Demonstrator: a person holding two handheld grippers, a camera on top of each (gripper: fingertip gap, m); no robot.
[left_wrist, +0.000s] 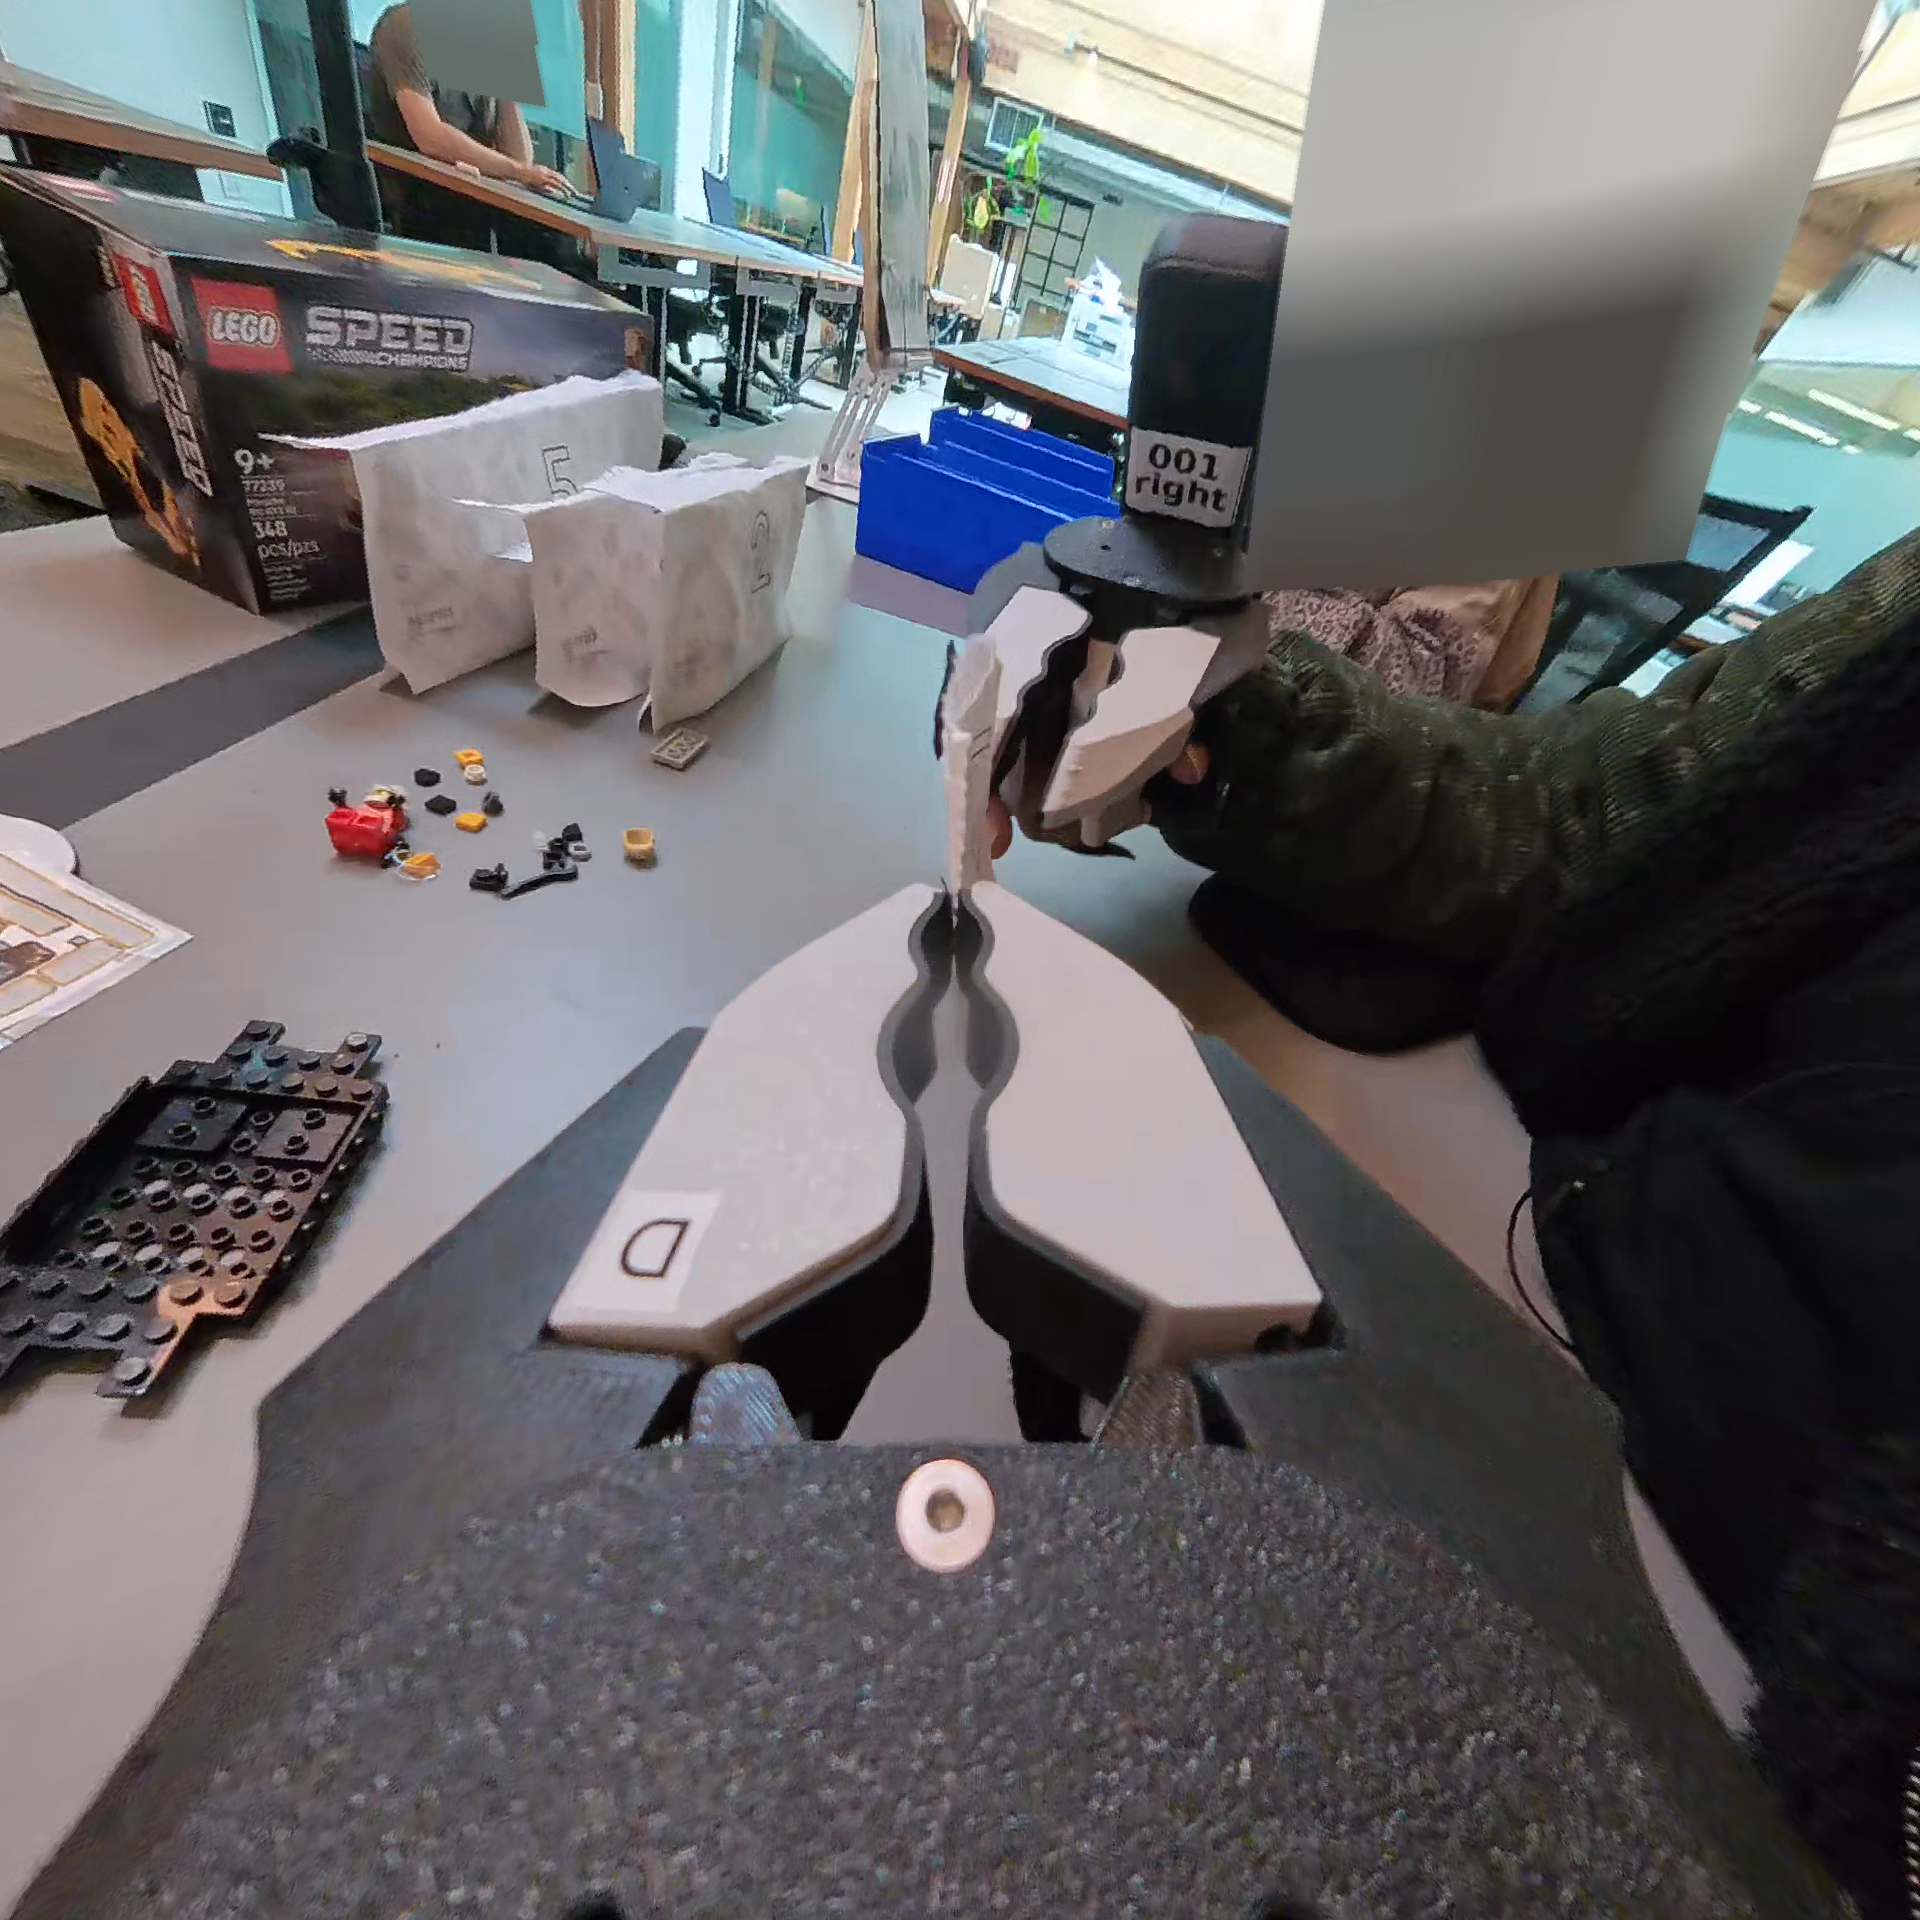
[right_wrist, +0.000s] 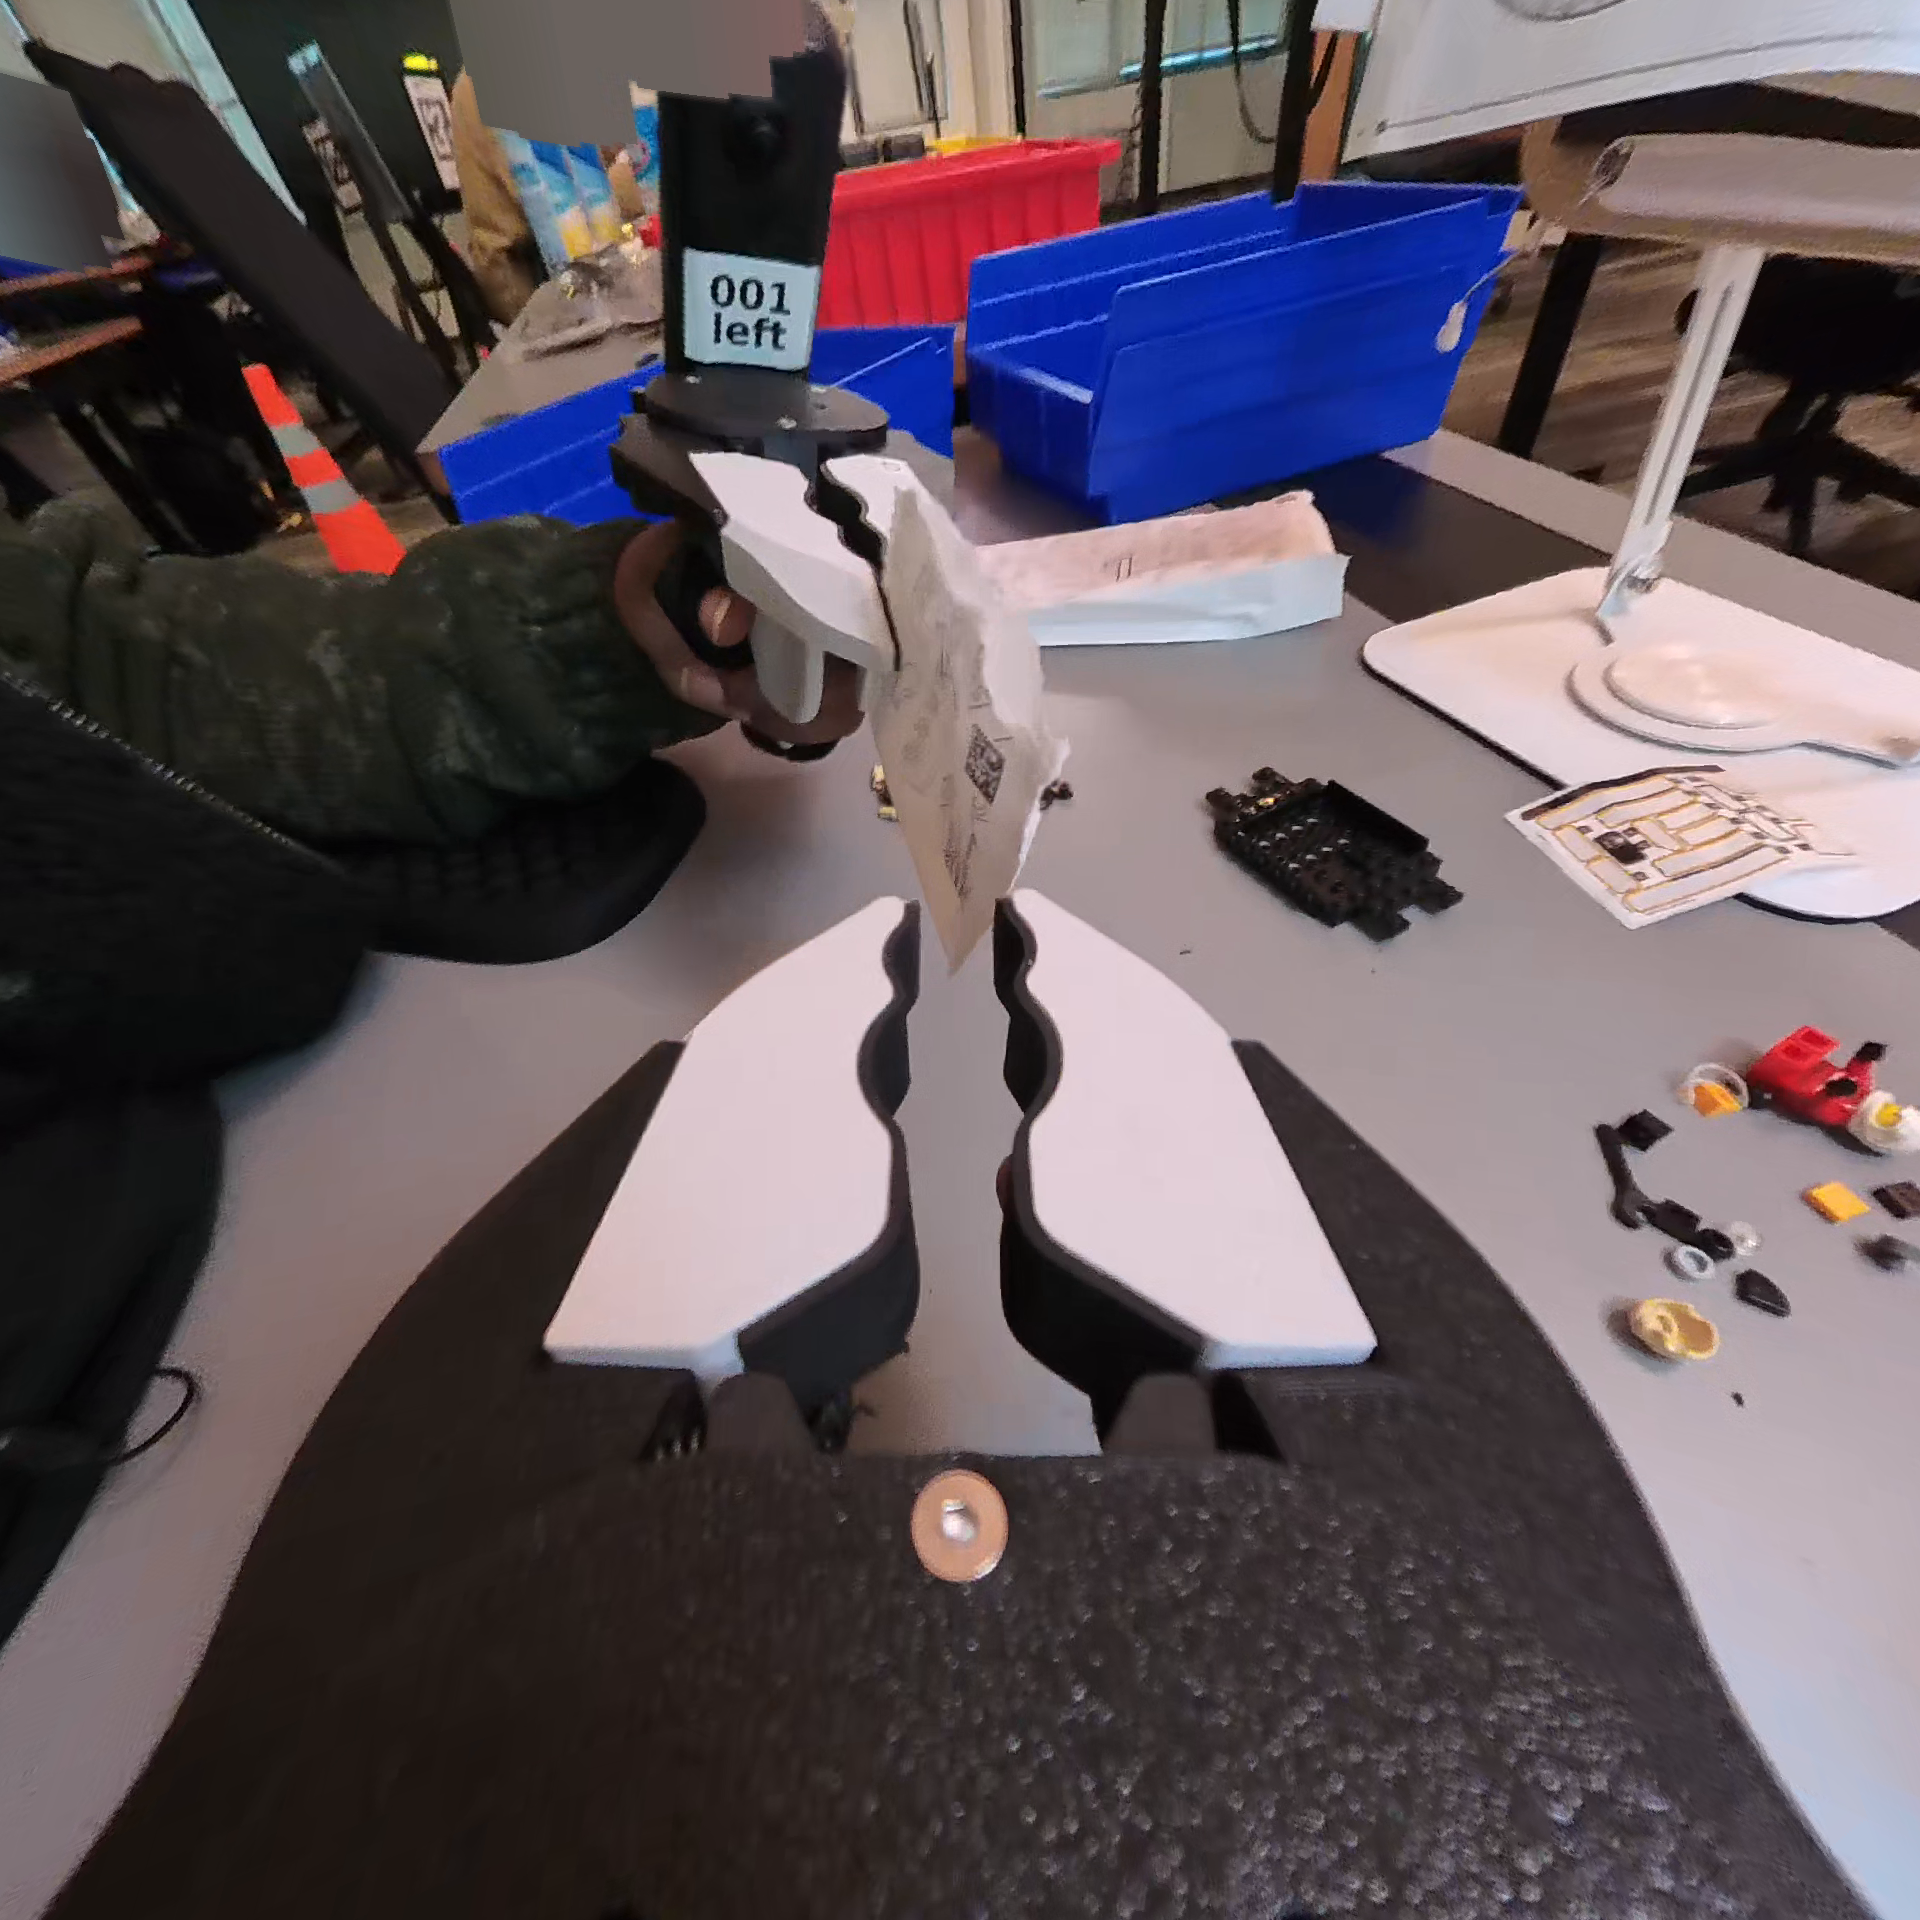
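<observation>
A grey table (left_wrist: 582, 1039) fills both views. At 10 o'clock in the left wrist view a dark toy-brick box (left_wrist: 312, 343) lies on it, and blue bins (right_wrist: 1247, 343) stand at the far edge, at 1 o'clock in the right wrist view. A white lamp base (right_wrist: 1507, 665) sits at 2 o'clock in that view. Two white paper bags (left_wrist: 499, 520) stand just in front of the box, and another lies flat near the bins. A black studded plate (left_wrist: 197, 1174) lies at 9 o'clock in the left wrist view, a printed sheet (right_wrist: 1683, 842) lies just beside the lamp base, and a scatter of small bricks (left_wrist: 468, 821) lies between plate and bags. The left gripper (left_wrist: 954, 904) is clenched on one edge of a crumpled white paper bag (right_wrist: 956, 727), which hangs in the air above the table at 12 o'clock in both views. The right gripper (right_wrist: 956, 914) is released, its fingers apart on either side of the bag's lower corner, with a gap showing on both sides. The bag looks light, thin and limp, likely to crease or tear under a hard pull. The flat top edge or a corner seems the soundest place to pinch it. Whether anything is inside cannot be told.
</observation>
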